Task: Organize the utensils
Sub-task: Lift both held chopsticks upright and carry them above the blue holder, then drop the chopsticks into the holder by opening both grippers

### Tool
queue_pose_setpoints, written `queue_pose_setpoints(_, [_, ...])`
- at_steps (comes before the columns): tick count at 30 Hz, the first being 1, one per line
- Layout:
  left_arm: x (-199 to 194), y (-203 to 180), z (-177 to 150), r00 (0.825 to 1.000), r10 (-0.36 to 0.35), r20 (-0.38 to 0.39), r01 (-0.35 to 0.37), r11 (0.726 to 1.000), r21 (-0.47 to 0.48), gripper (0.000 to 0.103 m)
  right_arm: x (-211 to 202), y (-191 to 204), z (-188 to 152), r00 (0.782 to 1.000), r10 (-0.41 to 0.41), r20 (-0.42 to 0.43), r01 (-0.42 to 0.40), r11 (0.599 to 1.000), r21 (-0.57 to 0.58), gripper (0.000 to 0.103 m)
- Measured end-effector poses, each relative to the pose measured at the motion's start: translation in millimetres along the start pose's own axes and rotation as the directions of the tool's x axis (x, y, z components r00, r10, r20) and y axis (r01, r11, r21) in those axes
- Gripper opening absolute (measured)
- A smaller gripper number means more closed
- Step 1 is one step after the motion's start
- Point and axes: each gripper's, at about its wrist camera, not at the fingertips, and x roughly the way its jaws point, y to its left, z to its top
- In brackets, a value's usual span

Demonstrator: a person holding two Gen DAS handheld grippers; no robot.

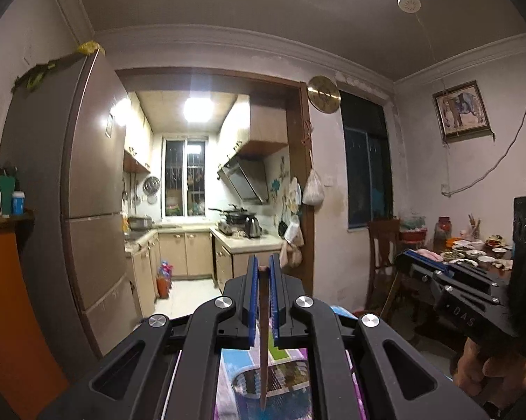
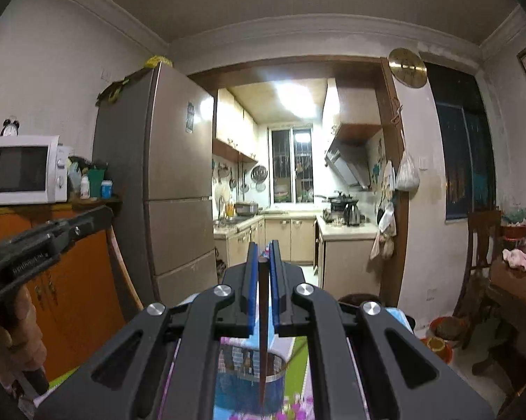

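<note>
- Left hand-held gripper (image 1: 261, 270): jaws clenched on one brown chopstick (image 1: 263, 343), which hangs tip-down between the blue pads.
- Right hand-held gripper (image 2: 261, 259): likewise clenched on a second chopstick (image 2: 263, 332), tip-down.
- Below each tip stands a metal mesh utensil holder (image 1: 280, 381) on a patterned cloth covering the worktop (image 2: 301, 353) (edges hidden by the gripper bodies).
- Step in hand, as judged: carrying both chopsticks above the holder; neither is seated in it.
- Next move calls for lowering each tip inside the holder's rim, keeping the stick upright, then releasing only once the tip is well inside.
</note>
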Motion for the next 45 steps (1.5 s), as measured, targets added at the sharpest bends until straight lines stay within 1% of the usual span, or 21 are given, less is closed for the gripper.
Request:
queue_pose_setpoints(3, [20.1, 2.3, 6.5, 1.000, 0.013, 0.012, -0.013, 1.000, 0.003, 0.008, 13.6, -2.8, 10.6, 0.999, -0.002, 0.034, 0.002, 1.000, 0.017, 0.005])
queue_pose_setpoints(6, [40.7, 7.5, 4.6, 1.000, 0.018, 0.022, -0.017, 1.000, -0.009, 0.008, 31.0, -7.4, 12.6, 0.998, -0.020, 0.059, 0.018, 0.999, 0.033, 0.005])
queue_pose_setpoints(9, [61.9, 10.5, -5.4, 1.000, 0.024, 0.013, -0.024, 1.000, -0.016, 0.008, 52.9, -15.4, 4.5, 0.998, -0.031, 0.047, 0.028, 0.997, 0.065, 0.005])
queue_pose_setpoints(12, [85.0, 13.8, -25.9, 0.999, 0.028, -0.034, -0.029, 0.999, -0.030, 0.008, 75.2, -24.5, -15.2, 0.999, -0.038, 0.010, 0.037, 0.994, 0.104, 0.005])
queue_pose_setpoints(16, [108.2, 15.0, -56.7, 0.995, 0.019, -0.093, -0.021, 1.000, -0.016, 0.008, 100.2, -33.8, -50.4, 0.997, -0.021, -0.077, 0.033, 0.986, 0.166, 0.005])
queue_pose_setpoints(20, [125.2, 17.6, -87.0, 0.988, 0.024, -0.154, -0.026, 1.000, -0.007, 0.008, 117.7, -41.9, -77.7, 0.988, 0.002, -0.153, 0.036, 0.969, 0.244, 0.005])
queue_pose_setpoints(22, [130.8, 20.2, -98.0, 0.984, 0.037, -0.177, -0.037, 0.999, 0.000, 0.008, 125.5, -45.3, -87.5, 0.981, 0.030, -0.192, 0.027, 0.958, 0.287, 0.005])
queue_pose_setpoints(24, [135.9, 23.7, -108.7, 0.978, 0.050, -0.202, -0.051, 0.999, 0.000, 0.008, 128.7, -46.9, -94.2, 0.976, 0.023, -0.217, 0.042, 0.956, 0.289, 0.005])
queue_pose_setpoints(27, [139.4, 26.2, -117.6, 0.972, 0.078, -0.219, -0.076, 0.997, 0.017, 0.008, 126.7, -46.7, -95.7, 0.974, 0.003, -0.227, 0.060, 0.960, 0.273, 0.009])
queue_pose_setpoints(29, [139.8, 27.8, -118.9, 0.969, 0.089, -0.229, -0.085, 0.996, 0.025, 0.008, 119.4, -47.7, -90.6, 0.978, -0.020, -0.208, 0.075, 0.962, 0.262, 0.025])
queue_pose_setpoints(33, [130.4, 24.4, -112.8, 0.968, 0.135, -0.212, -0.123, 0.990, 0.067, 0.008, 98.2, -52.7, -76.2, 0.985, -0.067, -0.160, 0.102, 0.969, 0.225, 0.026])
queue_pose_setpoints(34, [124.9, 22.5, -109.8, 0.968, 0.154, -0.197, -0.138, 0.986, 0.090, 0.008, 90.5, -55.0, -72.4, 0.986, -0.079, -0.147, 0.110, 0.970, 0.218, 0.026])
queue_pose_setpoints(37, [109.6, 18.1, -103.6, 0.969, 0.184, -0.163, -0.165, 0.979, 0.121, 0.008, 69.5, -61.5, -65.0, 0.987, -0.105, -0.121, 0.128, 0.970, 0.204, 0.026])
queue_pose_setpoints(40, [87.8, 12.2, -98.9, 0.964, 0.230, -0.133, -0.208, 0.965, 0.157, 0.008, 47.3, -62.9, -64.2, 0.987, -0.115, -0.115, 0.135, 0.973, 0.187, 0.026])
queue_pose_setpoints(43, [63.5, 2.8, -96.8, 0.962, 0.254, -0.101, -0.231, 0.953, 0.197, 0.008, 20.9, -59.3, -70.4, 0.987, -0.108, -0.122, 0.127, 0.980, 0.154, 0.035])
queue_pose_setpoints(45, [48.8, -3.0, -98.5, 0.959, 0.271, -0.087, -0.246, 0.943, 0.224, 0.008, 6.6, -55.5, -77.1, 0.986, -0.104, -0.129, 0.121, 0.984, 0.133, 0.037])
